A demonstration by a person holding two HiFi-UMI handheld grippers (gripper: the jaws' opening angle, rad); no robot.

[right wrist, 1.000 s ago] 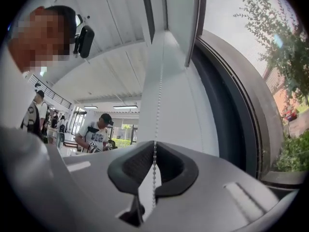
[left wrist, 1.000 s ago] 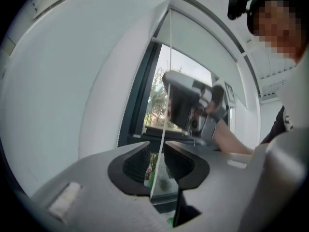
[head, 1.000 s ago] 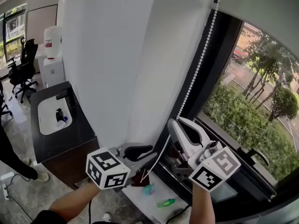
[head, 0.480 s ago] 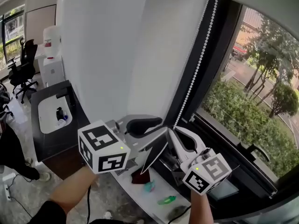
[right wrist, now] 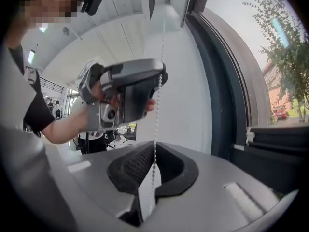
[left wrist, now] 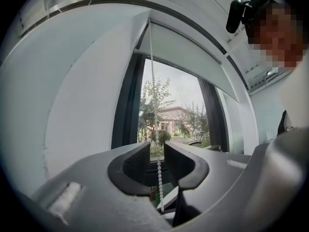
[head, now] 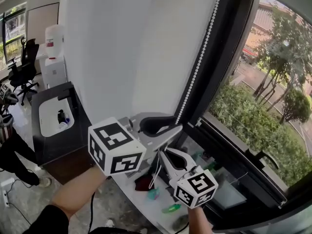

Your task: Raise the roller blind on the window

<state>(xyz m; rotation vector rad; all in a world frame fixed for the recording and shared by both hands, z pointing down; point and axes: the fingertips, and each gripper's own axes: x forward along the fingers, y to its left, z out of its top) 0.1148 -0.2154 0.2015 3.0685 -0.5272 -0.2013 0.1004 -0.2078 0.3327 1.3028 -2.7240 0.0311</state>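
**A:** Status on the roller blind point(left wrist: 190, 52)?

**B:** Seen high up in left gripper view. Only the top strip of the window point(head: 253, 96) is covered, rest is uncovered. Bead chain point(head: 197, 67) hangs along the dark frame point(head: 217, 77) at the window's left side.

**A:** Claws?

**B:** Chain is clamped in the right gripper point(right wrist: 153, 151), jaws pinched together w/ beads between the pads. It's placed low, below the left gripper point(head: 165, 126). On the left one the jaws are apart. Chain runs thru the gap, and no pad contact can be made out.

**A:** Which step, then?

**B:** Judged as mid hand-over-hand haul: chain is gripped low by R, L is set higher up for a regrip. Blind looks mostly raised, not fully.

**A:** What's needed next?

**B:** Prob. L to be shut on the chain above R, squarely, so no beads are skipped. Then R can be let go and L drawn straight down along the chain line. Same strand to be kept, otherwise the blind gets lowered. Sideways pull to be avoided, since the chain could be dragged off its line.
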